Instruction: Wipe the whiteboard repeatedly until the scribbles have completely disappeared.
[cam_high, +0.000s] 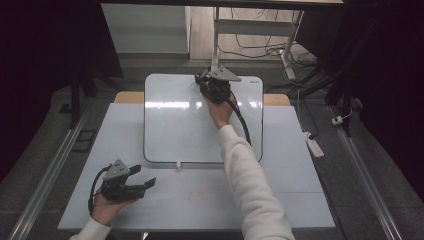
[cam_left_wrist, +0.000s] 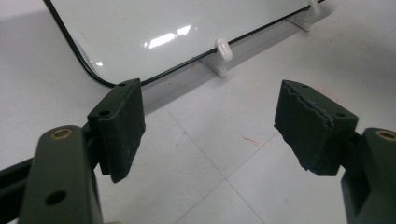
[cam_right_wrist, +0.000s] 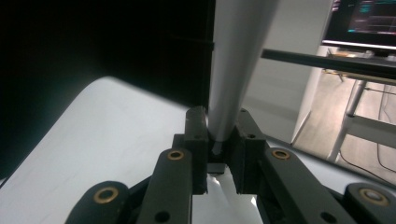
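Whiteboard (cam_high: 185, 125) sits mid-table on the white table top (cam_high: 300, 200), far edge raised and the near edge resting on small white clip feet (cam_left_wrist: 223, 49); right gripper (cam_high: 215, 87) is at the far top edge with its jaws clamped on that edge, which in the right gripper view runs up between the pads as a thin pale sheet (cam_right_wrist: 233, 56). Left gripper (cam_high: 131, 182) sits near the front-left of the table, jaws wide apart with nothing between them, aimed at the board's near-left rounded corner (cam_left_wrist: 93, 77) and well short of it. My read on handling: thin, stiff, probably light panel, glossy face so slippery for the pads, and a one-point pinch at the top will let it swing or twist. Better hold is on the dark-rimmed edge, not the face; a second grip at the near-left corner or the bottom edge would stop rotation. The feet look like loose supports, could pop off or slide if the board is dragged. Around it: bare table on both sides, a power strip (cam_high: 315, 145) and cables on the floor to the right, a metal stand (cam_high: 250, 30) behind the table. The right gripper's own cable (cam_high: 242, 122) trails across the board face and could snag
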